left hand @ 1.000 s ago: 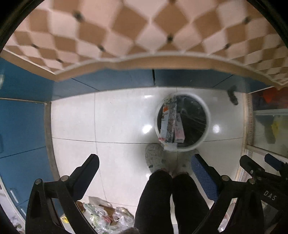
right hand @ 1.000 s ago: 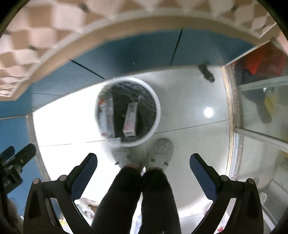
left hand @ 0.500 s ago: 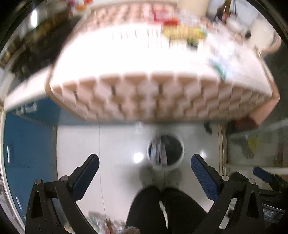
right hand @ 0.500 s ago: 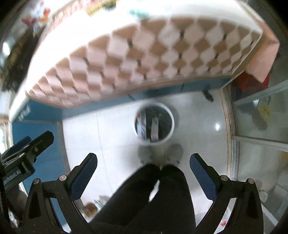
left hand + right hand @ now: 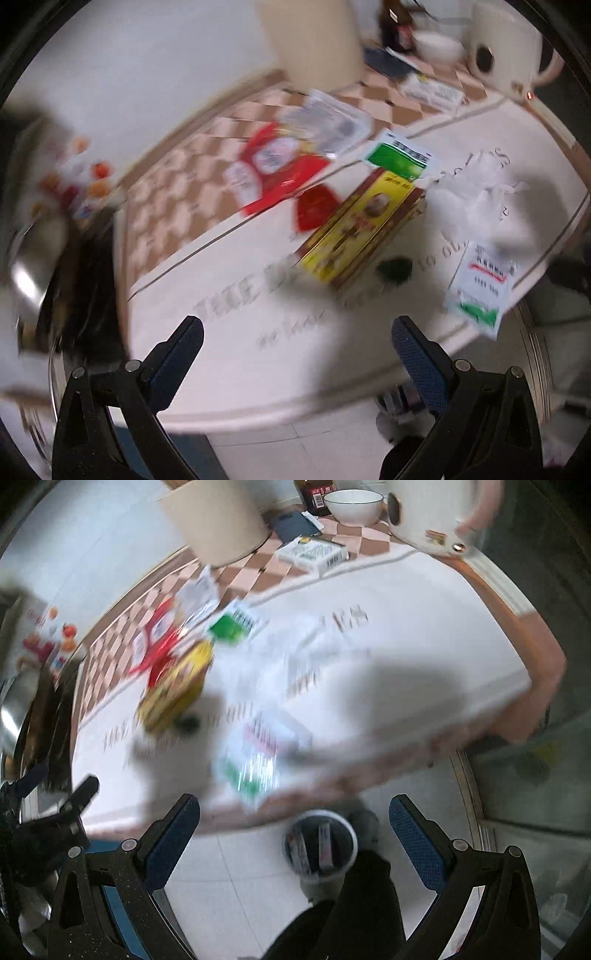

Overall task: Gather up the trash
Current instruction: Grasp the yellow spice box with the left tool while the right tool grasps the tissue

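Trash lies on the white tablecloth (image 5: 236, 325): a yellow carton (image 5: 360, 230), a red wrapper (image 5: 273, 170), a clear packet (image 5: 327, 123), a green-and-white sachet (image 5: 400, 155), crumpled white tissue (image 5: 469, 192), a small dark green scrap (image 5: 395, 267) and a white-and-green packet (image 5: 482, 288) at the table's near edge. My left gripper (image 5: 301, 350) hangs open above the near side of the table, holding nothing. My right gripper (image 5: 295, 830) is open over the floor, above the white bin (image 5: 319, 843) that holds two cartons. The white-and-green packet (image 5: 255, 760) is blurred there.
At the back of the table stand a beige cylinder (image 5: 218, 520), a white bowl (image 5: 354, 502), a dark bottle (image 5: 314, 493), a white kettle (image 5: 428, 513), a phone (image 5: 295, 524) and a white box (image 5: 314, 554). A person's dark trouser leg (image 5: 354, 912) is beside the bin.
Both grippers have swung up from looking down at the floor bin to facing the tabletop. The view is blurred from the motion. Both stay open with nothing held.
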The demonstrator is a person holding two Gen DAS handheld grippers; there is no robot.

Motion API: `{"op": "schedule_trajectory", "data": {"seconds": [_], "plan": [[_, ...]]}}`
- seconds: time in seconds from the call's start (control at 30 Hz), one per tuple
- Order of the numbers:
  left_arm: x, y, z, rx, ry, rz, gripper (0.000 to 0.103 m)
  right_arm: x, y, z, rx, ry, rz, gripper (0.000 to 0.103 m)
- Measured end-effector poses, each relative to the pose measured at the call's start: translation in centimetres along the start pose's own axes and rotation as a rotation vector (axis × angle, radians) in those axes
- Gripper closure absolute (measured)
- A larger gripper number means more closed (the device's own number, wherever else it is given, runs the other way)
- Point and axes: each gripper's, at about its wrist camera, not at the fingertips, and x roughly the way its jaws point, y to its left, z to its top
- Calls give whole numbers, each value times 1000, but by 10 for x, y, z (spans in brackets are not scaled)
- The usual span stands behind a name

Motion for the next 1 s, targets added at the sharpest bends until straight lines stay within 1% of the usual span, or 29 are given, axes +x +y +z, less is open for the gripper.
{"op": "schedule_trajectory", "data": {"seconds": [0.03,0.1,0.13,0.2,0.23,0.27,0.3,0.33,0.37,0.4,0.43,0.47,0.57,0.7,0.77,0.87,1.0], "plan": [[6,-3,10,16,19,-6,0,13,0,20,2,7,4,0],[29,-10,33,54,64,-33,0,42,-2,49,5,24,8,1],[43,-14,43,74,84,-37,0,57,-2,65,2,33,16,4],[60,-22,55,114,116,-45,0,83,-4,83,-16,52,20,9],[72,-28,61,142,141,-48,0,95,-4,90,-28,63,29,17],[78,-31,63,161,156,-46,0,109,-1,96,-52,81,36,14],[85,-34,66,176,167,-44,0,109,7,99,-108,31,34,28],[89,-37,67,181,178,-45,0,112,15,103,-169,11,21,64],[95,-39,69,175,191,-63,4,117,18,105,-203,14,-8,80],[95,-39,70,162,186,-80,10,120,14,108,-198,-2,-14,91],[93,-37,73,133,166,-118,32,122,8,111,-183,-5,8,100],[91,-35,77,101,171,-166,35,124,-3,115,-156,-2,43,100],[91,-35,80,66,172,-170,38,122,-25,125,-107,-1,72,100],[77,-28,82,-13,141,-168,41,109,-47,133,-60,-19,96,100],[59,-22,81,-60,100,-171,42,99,-52,135,-47,-37,109,100],[21,-9,74,-148,27,-204,42,76,-50,130,-20,-67,153,100],[-35,12,47,-280,-68,-258,42,41,-47,116,8,-118,223,100]]}}
